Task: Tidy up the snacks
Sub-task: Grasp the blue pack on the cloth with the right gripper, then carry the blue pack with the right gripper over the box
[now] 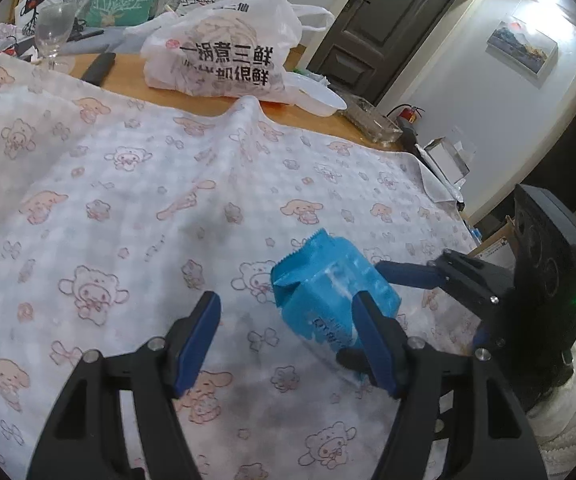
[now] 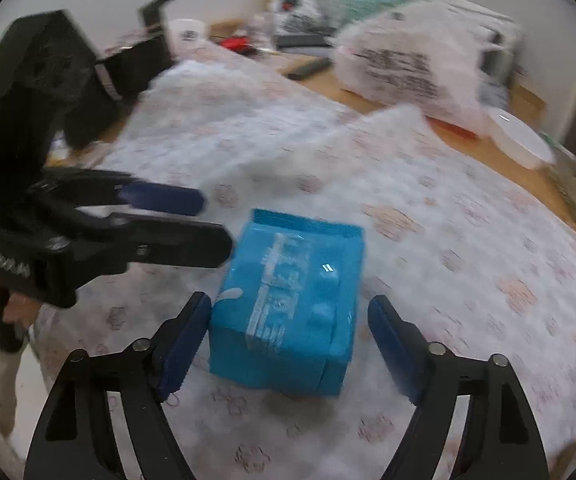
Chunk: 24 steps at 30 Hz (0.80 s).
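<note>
Left wrist view gives me the sharper picture. I see the left gripper [image 1: 288, 344] with its blue-padded jaws standing apart and nothing between them. Its right finger [image 1: 371, 340] overlaps the near edge of the blue snack pack [image 1: 327, 280]; whether it touches I cannot tell. The pack is a crinkled, glossy foil pouch with a serrated seal at its top edge, lying on the tablecloth [image 1: 128, 200], a thin white sheet printed with pink cartoon animals and raised into a ridge near the middle of its far edge. From the right, the right gripper [image 1: 407, 276] reaches in, one blue pad at the pack's far side.

Only this view shows me the wine glass [image 1: 54, 28], the clear glass tray [image 1: 371, 120], the door [image 1: 387, 20] and the framed picture [image 1: 521, 46]. The printed plastic bag [image 1: 224, 52] bulges, its contents hidden. Beside it sits a white plastic bowl [image 1: 319, 98]; I cannot see what it holds.

Right wrist view is motion-blurred. It shows the right gripper [image 2: 289, 344] jaws wide, straddling the blue snack pack [image 2: 288, 300]: the left pad is at the pack's side, the right pad stands clear. Only here do I see the left gripper [image 2: 216, 224] from the side, tips just left of the pack, and a white cup [image 2: 188, 34] behind.
</note>
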Each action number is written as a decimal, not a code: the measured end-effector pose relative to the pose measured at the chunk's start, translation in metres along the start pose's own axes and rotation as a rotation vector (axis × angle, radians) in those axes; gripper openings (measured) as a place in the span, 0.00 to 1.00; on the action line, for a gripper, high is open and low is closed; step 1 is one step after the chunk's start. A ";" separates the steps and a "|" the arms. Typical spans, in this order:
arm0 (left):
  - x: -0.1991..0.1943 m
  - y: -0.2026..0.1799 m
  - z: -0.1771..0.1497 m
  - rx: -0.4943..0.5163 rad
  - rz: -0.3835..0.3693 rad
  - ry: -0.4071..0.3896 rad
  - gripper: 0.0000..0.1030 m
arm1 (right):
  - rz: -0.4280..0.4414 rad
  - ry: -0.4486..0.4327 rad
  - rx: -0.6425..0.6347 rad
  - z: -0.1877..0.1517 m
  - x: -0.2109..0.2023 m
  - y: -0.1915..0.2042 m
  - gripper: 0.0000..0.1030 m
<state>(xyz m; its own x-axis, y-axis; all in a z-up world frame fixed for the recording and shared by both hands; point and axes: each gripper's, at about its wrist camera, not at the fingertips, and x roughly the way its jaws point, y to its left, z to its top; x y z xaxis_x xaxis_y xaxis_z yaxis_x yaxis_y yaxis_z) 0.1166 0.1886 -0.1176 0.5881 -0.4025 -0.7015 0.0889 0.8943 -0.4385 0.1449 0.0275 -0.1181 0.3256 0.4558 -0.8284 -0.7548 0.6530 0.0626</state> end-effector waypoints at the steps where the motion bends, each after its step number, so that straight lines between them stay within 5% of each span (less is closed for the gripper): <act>1: 0.000 -0.002 0.000 -0.001 -0.001 -0.001 0.63 | 0.005 -0.004 0.023 -0.001 -0.002 -0.001 0.77; 3: -0.002 -0.004 0.000 -0.001 -0.002 -0.004 0.63 | 0.056 -0.018 0.040 -0.001 -0.003 0.000 0.77; 6: -0.004 -0.007 0.000 0.000 -0.003 -0.009 0.63 | -0.002 -0.022 0.038 0.002 0.003 0.002 0.74; 8: -0.007 -0.010 0.000 -0.004 -0.006 -0.014 0.63 | -0.023 -0.008 0.049 0.003 0.008 0.004 0.61; 12: -0.013 -0.021 0.000 0.005 -0.001 -0.021 0.63 | -0.053 -0.018 0.011 -0.002 -0.001 0.012 0.60; 24: -0.058 -0.113 0.002 0.100 -0.051 -0.117 0.61 | -0.006 -0.283 0.022 -0.025 -0.119 0.019 0.59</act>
<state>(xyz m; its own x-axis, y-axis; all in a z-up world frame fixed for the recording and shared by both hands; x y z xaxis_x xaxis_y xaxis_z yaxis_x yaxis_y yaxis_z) 0.0743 0.1112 -0.0258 0.6698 -0.4273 -0.6072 0.1973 0.8908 -0.4092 0.0780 -0.0296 -0.0326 0.4786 0.6004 -0.6407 -0.7407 0.6679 0.0726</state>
